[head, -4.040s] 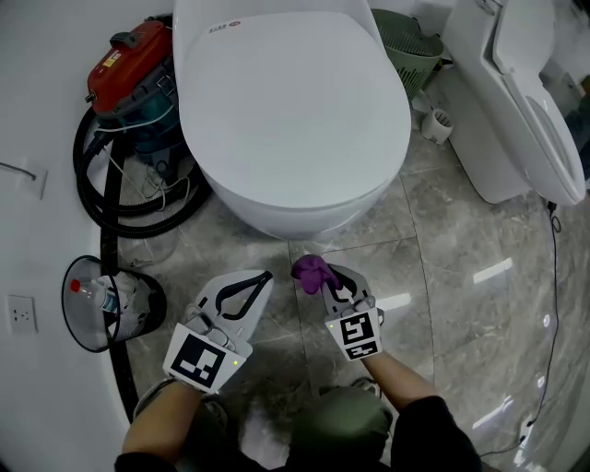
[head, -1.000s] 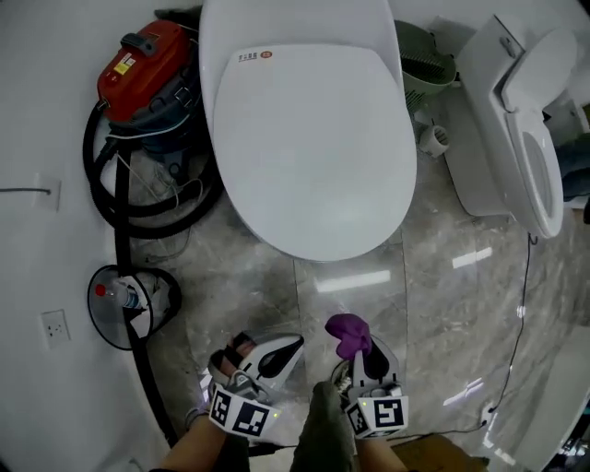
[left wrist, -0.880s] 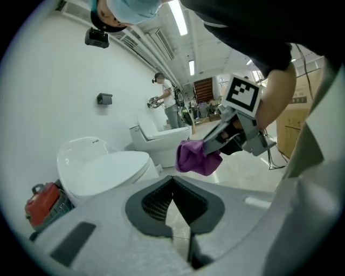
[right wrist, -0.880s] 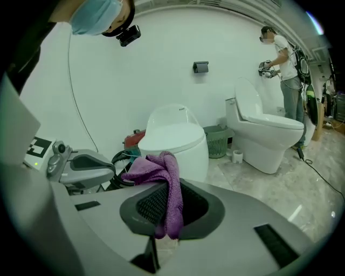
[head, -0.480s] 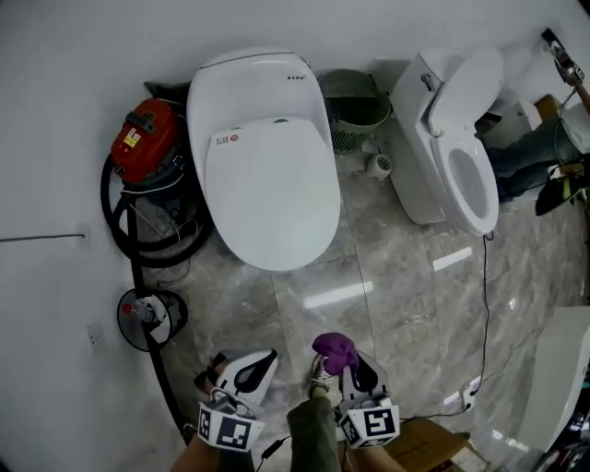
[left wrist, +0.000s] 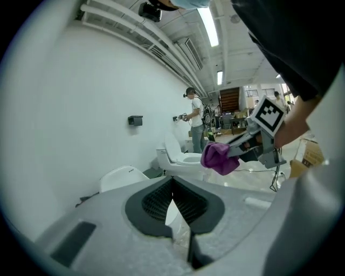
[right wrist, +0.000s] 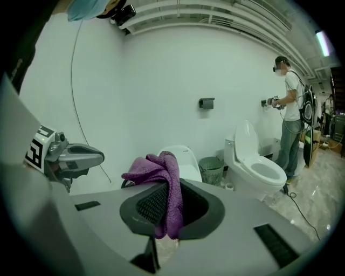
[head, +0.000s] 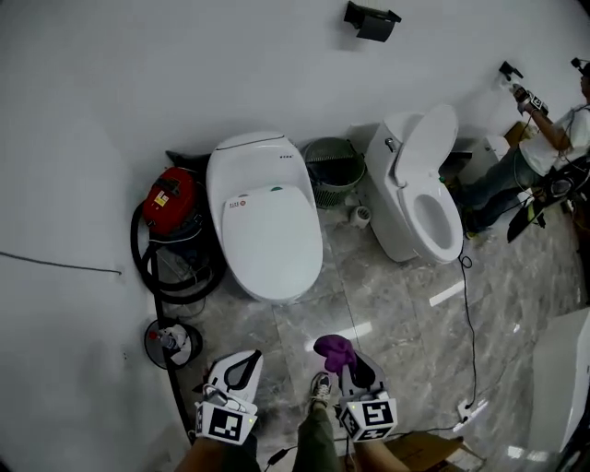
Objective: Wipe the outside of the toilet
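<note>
Toilet [head: 265, 226]: white, rounded one-piece, lid down, small label near the back of the lid, backed against the white wall [head: 184, 74].

Floor [head: 396, 304] was grey glossy marble tile. Along the wall, left to right:
- red vacuum [head: 172, 207], its black hose looped on the floor
- the toilet
- green basket [head: 332, 171]
- second white toilet [head: 419, 198] with lid up
- a person [head: 553, 138] standing at the far right, facing the wall

A black box [head: 371, 20] was mounted high on the wall. A small round bin [head: 171, 341] sat ahead-left of the left gripper [head: 241, 367].

Left gripper: jaws together, nothing between them. The toilet was well ahead of it, roughly straight on. Right gripper [head: 355, 369]: jaws clamped on a purple cloth [head: 334, 350], bunched above the tips. The toilet was well ahead and to its left, no contact.
</note>
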A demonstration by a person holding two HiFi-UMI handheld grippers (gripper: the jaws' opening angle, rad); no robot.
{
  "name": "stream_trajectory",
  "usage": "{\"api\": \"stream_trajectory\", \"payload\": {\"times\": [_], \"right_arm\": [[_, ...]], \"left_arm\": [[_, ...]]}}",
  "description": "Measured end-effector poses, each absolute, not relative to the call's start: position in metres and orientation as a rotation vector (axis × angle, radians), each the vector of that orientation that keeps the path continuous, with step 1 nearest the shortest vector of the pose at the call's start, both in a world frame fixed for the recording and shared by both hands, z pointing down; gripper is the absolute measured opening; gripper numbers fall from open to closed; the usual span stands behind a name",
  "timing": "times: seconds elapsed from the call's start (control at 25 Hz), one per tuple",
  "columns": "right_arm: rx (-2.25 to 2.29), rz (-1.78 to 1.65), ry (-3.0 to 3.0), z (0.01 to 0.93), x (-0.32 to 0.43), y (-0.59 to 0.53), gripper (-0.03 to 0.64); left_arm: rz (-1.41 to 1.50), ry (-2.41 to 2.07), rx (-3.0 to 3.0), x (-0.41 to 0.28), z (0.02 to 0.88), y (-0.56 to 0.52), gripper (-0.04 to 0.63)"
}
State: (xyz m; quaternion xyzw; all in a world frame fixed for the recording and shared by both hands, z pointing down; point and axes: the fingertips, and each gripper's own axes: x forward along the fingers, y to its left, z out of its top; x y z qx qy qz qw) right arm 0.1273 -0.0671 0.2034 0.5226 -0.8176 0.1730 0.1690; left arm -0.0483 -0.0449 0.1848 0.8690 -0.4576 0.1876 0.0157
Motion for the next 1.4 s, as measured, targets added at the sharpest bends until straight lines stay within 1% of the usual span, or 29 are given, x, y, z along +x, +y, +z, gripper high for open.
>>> {"api": "stream_trajectory", "payload": {"times": [0.28, 0.68, 1.0, 1.4], "right_arm": [[1.506, 0.444, -2.336, 0.133, 0.124, -0.047, 0.04], [1.531, 0.352, -2.373, 0.067, 0.096, -0.005, 0.04], [1.552, 0.305, -2.387, 0.04, 0.083, 0.029, 0.04], [1.557, 0.255, -2.385, 0.035, 0.077, 0.064, 0.04]], "left_arm": [[0.667, -1.342, 2.775, -0.061, 0.124, -0.02, 0.003], [0.62, -1.43, 2.762, -0.109, 0.057, 0.026, 0.003], [0.597, -1.469, 2.805, -0.131, 0.021, 0.059, 0.003], [0.589, -1.434, 2.864, -0.13, 0.021, 0.089, 0.003]]}}
